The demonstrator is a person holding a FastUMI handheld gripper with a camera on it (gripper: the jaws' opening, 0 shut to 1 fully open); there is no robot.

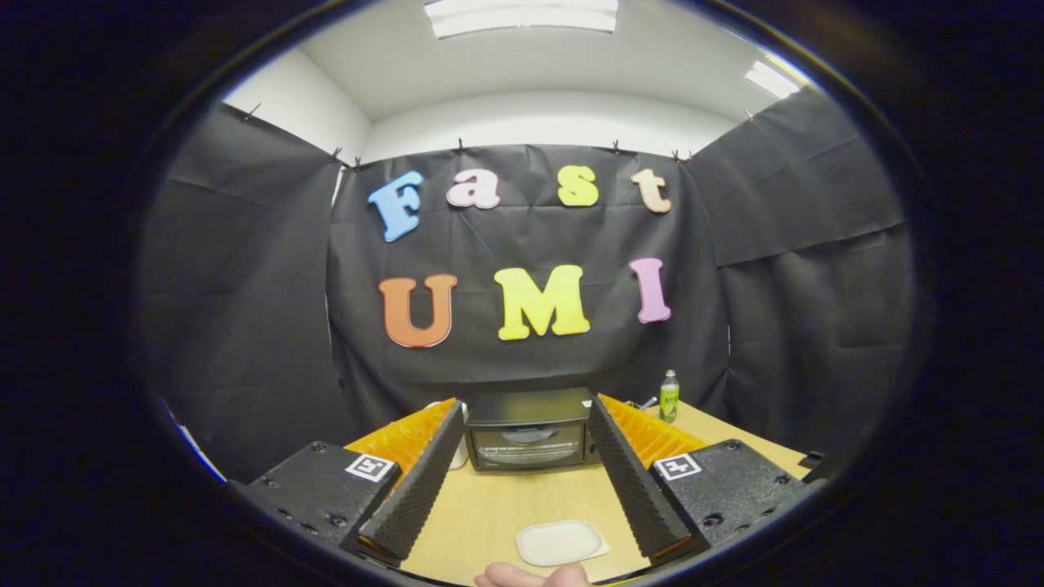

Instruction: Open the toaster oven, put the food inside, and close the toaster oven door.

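The jaws of the gripper (526,440) stand wide apart, gripping nothing, above the bench (489,509). Beyond them, centred in the gap, sits the toaster oven (530,430), door up and shut. A white plate (561,542) lies between the fingers; no food is discernible. Any approach should stay square to the door. A green bottle (670,396) stands rightward.

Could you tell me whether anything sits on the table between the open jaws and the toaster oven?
Nothing visible does. The gripper is open, the bare table runs straight ahead to the toaster oven, whose door is shut. The white dish lies nearer, between the jaws.
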